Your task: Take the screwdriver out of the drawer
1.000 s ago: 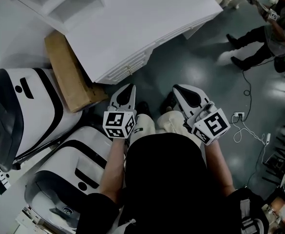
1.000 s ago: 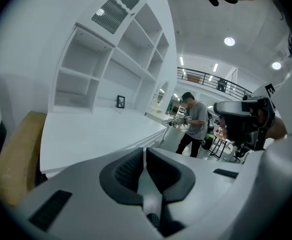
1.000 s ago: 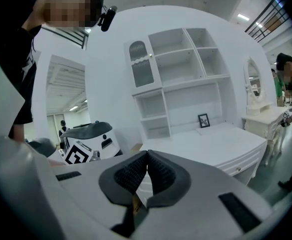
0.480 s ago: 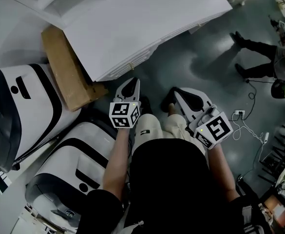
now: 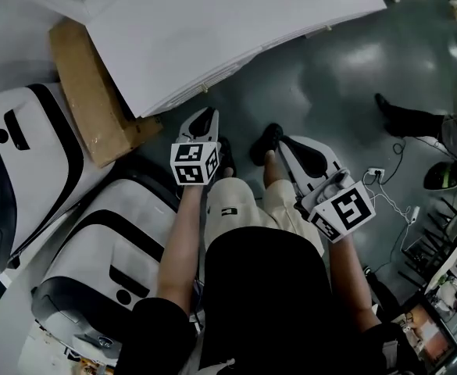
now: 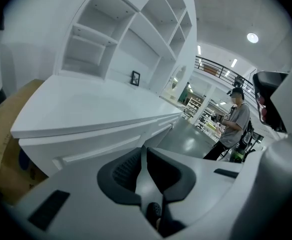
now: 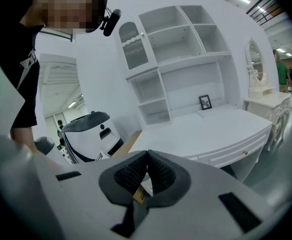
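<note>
No screwdriver shows in any view. The white desk [image 5: 236,22] fills the top of the head view, its closed drawer fronts [image 5: 205,84] facing me. My left gripper [image 5: 207,117] hangs just below that front edge, jaws shut and empty. My right gripper [image 5: 284,142] is beside it to the right, over the floor, also shut with nothing in it. In the left gripper view the shut gripper [image 6: 145,151] points at the desk's drawer front [image 6: 101,146]. In the right gripper view the shut gripper [image 7: 146,156] faces the desk [image 7: 210,126] and a drawer knob [image 7: 245,153].
A cardboard box [image 5: 87,92] leans against the desk's left side. Two white-and-black machines [image 5: 25,170] [image 5: 111,264] stand at the left. Another person [image 5: 415,119] and a power strip [image 5: 373,174] with cables are on the floor at the right. Shelving [image 7: 175,59] rises behind the desk.
Both grippers have come down and a little nearer the desk's front edge, the left one more. Their jaws stay shut. The person at the right sits further right in the picture.
</note>
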Action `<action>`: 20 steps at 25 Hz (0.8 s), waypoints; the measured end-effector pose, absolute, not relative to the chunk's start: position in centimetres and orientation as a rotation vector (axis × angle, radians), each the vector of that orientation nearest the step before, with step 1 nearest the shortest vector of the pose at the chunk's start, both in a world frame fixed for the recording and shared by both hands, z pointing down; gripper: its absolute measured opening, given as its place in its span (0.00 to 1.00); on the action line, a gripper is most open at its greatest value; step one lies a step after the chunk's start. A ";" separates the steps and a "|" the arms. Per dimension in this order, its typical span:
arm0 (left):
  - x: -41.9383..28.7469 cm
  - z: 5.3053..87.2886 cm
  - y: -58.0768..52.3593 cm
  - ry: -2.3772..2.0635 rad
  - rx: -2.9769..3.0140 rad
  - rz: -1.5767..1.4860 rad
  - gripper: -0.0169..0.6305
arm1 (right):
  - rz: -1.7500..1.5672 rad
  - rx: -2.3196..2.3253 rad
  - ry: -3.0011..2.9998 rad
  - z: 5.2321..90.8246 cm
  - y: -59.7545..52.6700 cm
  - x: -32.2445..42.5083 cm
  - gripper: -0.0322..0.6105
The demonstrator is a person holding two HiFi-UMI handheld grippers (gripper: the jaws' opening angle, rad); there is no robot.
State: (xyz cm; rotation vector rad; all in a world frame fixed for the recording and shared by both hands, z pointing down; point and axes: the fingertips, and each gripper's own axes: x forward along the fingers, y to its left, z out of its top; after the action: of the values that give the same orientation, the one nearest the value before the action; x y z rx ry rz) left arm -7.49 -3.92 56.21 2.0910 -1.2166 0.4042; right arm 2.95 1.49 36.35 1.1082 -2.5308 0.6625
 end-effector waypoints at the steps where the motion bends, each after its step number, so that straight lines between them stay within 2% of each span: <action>1: -7.6 56.8 -4.0 -1.219 2.080 0.407 0.07 | 0.667 1.109 -2.527 36.6 1.4 2.9 0.08; 12: -8.0 62.2 -5.7 -1.224 1.985 0.431 0.19 | 0.702 1.111 -2.496 38.6 0.3 2.7 0.08; 20: -8.8 65.9 -7.2 -1.255 1.913 0.465 0.23 | 0.731 1.103 -2.469 40.1 0.1 2.4 0.08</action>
State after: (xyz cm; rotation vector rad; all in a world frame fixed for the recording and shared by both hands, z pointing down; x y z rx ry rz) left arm -8.77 -7.23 65.86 1.9130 -1.2546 0.4646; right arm 2.36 0.07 40.11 1.1034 -2.4695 0.7310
